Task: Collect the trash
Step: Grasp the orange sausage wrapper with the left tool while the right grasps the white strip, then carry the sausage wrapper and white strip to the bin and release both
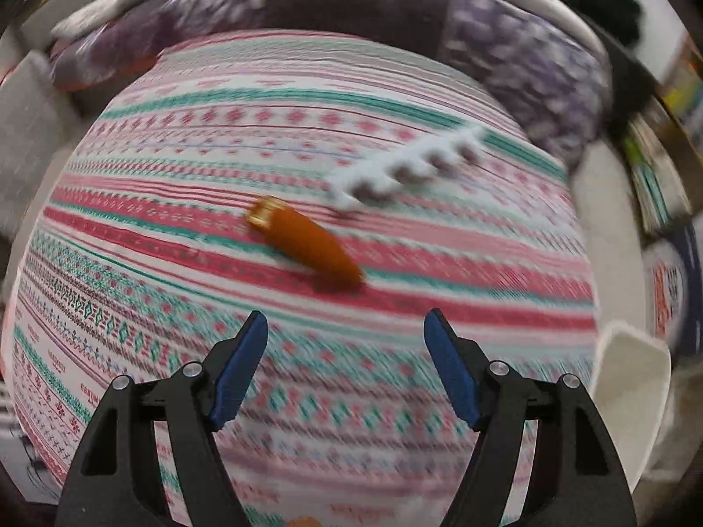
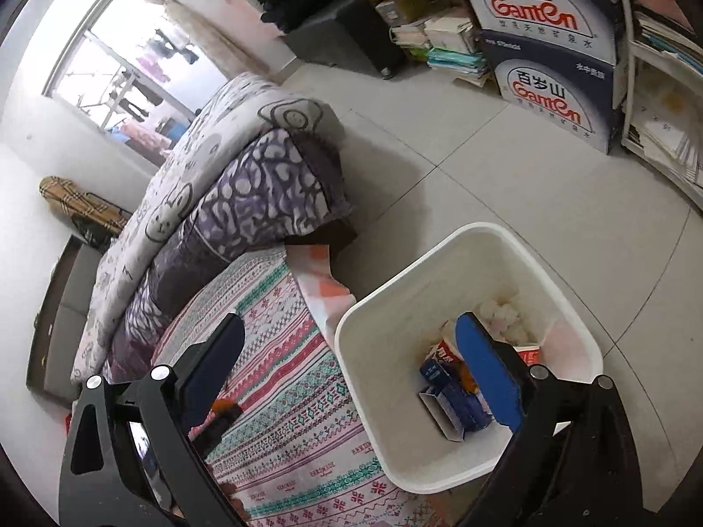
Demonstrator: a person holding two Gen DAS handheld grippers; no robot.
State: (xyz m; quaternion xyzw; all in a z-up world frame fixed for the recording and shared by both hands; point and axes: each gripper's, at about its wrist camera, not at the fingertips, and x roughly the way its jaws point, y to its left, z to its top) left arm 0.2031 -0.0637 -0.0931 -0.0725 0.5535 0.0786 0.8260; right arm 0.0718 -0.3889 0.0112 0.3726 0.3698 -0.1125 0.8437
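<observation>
In the blurred left wrist view, an orange bottle [image 1: 307, 241] with a gold cap lies on the striped patterned sheet [image 1: 175, 307]. A white plastic strip [image 1: 408, 167] with dark holes lies just beyond it. My left gripper [image 1: 347, 329] hangs open above the sheet, short of the bottle, with nothing between its blue pads. In the right wrist view my right gripper [image 2: 351, 329] stands open and holds nothing, straddling the near rim of the white bin [image 2: 439, 241]. The bin holds a blue carton [image 2: 452, 399], a red-and-white carton and crumpled tissue [image 2: 505, 316].
The bin stands on the tiled floor [image 2: 483, 153] against the bed's edge. Folded purple and white quilts [image 2: 263, 184] lie further up the bed. Stacked water boxes [image 2: 549, 57], a black case and bookshelves [image 2: 659, 110] line the far side.
</observation>
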